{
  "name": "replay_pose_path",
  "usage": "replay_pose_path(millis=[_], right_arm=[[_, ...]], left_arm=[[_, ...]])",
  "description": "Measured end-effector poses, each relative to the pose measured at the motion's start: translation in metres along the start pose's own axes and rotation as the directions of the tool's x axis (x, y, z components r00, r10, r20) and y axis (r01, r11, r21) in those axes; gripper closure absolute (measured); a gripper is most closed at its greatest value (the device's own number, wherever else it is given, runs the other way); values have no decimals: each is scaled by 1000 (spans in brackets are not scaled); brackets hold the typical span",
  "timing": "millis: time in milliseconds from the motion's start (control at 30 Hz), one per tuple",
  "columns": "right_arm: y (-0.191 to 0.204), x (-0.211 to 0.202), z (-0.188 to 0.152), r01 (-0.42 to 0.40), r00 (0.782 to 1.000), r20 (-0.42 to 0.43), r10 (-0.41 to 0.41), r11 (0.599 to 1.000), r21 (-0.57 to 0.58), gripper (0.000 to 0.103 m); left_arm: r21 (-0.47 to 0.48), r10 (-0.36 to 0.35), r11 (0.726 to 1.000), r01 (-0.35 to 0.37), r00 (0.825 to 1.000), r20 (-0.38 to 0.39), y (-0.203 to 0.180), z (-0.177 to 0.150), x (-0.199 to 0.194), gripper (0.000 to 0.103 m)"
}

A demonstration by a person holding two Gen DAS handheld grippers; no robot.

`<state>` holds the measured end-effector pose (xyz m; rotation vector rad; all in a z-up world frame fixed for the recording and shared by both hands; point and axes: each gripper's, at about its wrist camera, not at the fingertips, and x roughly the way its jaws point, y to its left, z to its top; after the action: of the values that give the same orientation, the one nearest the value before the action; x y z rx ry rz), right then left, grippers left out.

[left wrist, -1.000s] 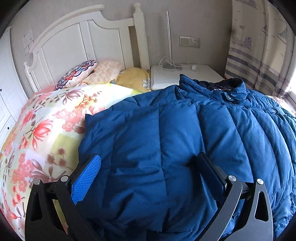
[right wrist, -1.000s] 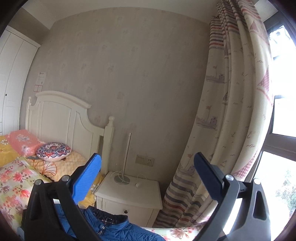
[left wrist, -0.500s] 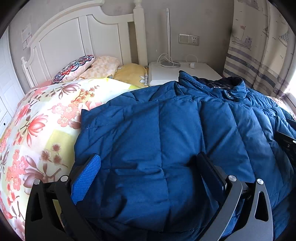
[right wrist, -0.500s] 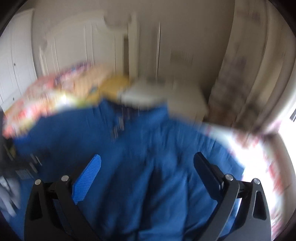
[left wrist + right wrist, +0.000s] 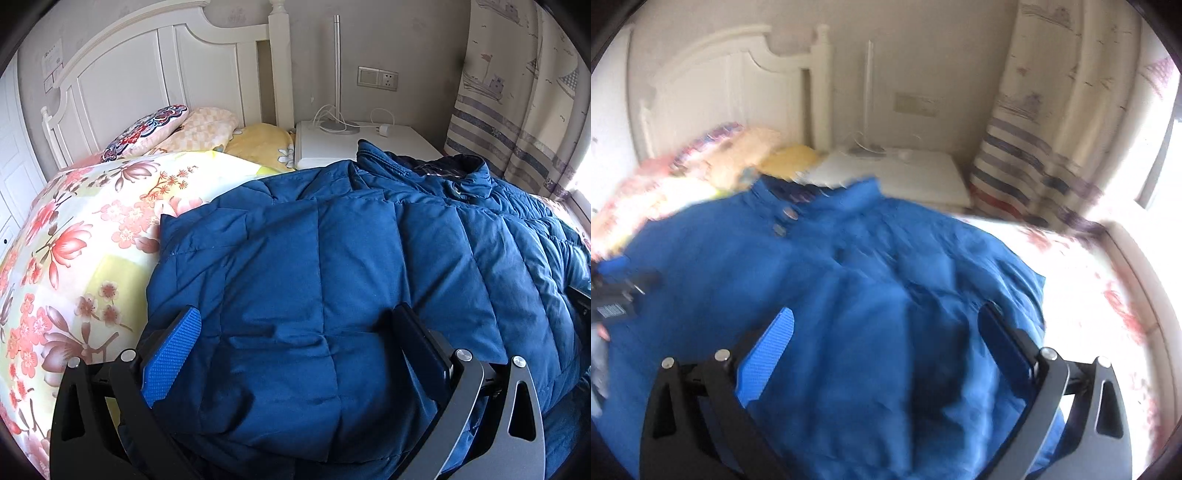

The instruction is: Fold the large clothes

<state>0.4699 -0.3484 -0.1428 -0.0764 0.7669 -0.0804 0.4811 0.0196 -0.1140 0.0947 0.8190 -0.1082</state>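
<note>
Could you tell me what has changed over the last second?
The right tongs swung down from facing the wall and curtain to hover over the jacket. The left tongs eased slightly forward. Both stay open, gripping nothing; the jacket lies as before.

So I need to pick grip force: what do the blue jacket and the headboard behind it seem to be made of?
The blue jacket looks like a padded, down-style coat with a smooth, faintly shiny woven shell, probably synthetic: stitched square quilting puffs up between the seams. The headboard looks like white-painted wood with a satin finish: rigid raised panels and a turned post.
</note>
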Motion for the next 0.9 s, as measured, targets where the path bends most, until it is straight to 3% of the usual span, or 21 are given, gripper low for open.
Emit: replay_pose_path(millis=[100, 233, 300, 400, 567, 633, 700, 767, 833, 900], right_arm=[[-14, 22, -5, -105, 991, -75, 109, 993, 48, 2], [-14, 16, -4, -110, 989, -92, 111, 994, 15, 4], [-17, -15, -11, -90, 995, -46, 90, 996, 11, 4], [-23, -52, -26, -104, 994, 17, 104, 995, -4, 3], [-44, -47, -13, -65, 998, 11, 64, 997, 46, 5], [-38, -37, 7, -128, 992, 14, 128, 989, 72, 7], [-21, -27, 24, -140, 990, 11, 140, 990, 19, 7], [3, -10, 36, -101, 995, -25, 99, 992, -78, 7], [14, 10, 34, -84, 993, -88, 74, 990, -115, 7], [12, 31, 21, -97, 989, -123, 86, 991, -93, 3]], left_arm=[[7, 11, 1000, -11, 1000, -2, -2, -2, 1, 4], [-7, 63, 998, -63, 998, -3, 1, -5, -20, 4], [-11, 25, 1000, -24, 997, 73, 5, -13, -53, 4], [5, 71, 997, -72, 993, 98, 12, -12, -68, 4], [29, 108, 994, -108, 994, 1, -2, 25, -34, 4], [108, 173, 979, -172, 985, 5, -20, 38, -15, 4], [144, 212, 968, -207, 977, -21, -24, 42, 5, 4], [118, 179, 978, -170, 981, -74, -18, 37, 30, 4], [50, 112, 993, -111, 993, -36, -7, 30, 35, 4], [31, 102, 994, -101, 995, -21, -5, 27, 32, 4]])
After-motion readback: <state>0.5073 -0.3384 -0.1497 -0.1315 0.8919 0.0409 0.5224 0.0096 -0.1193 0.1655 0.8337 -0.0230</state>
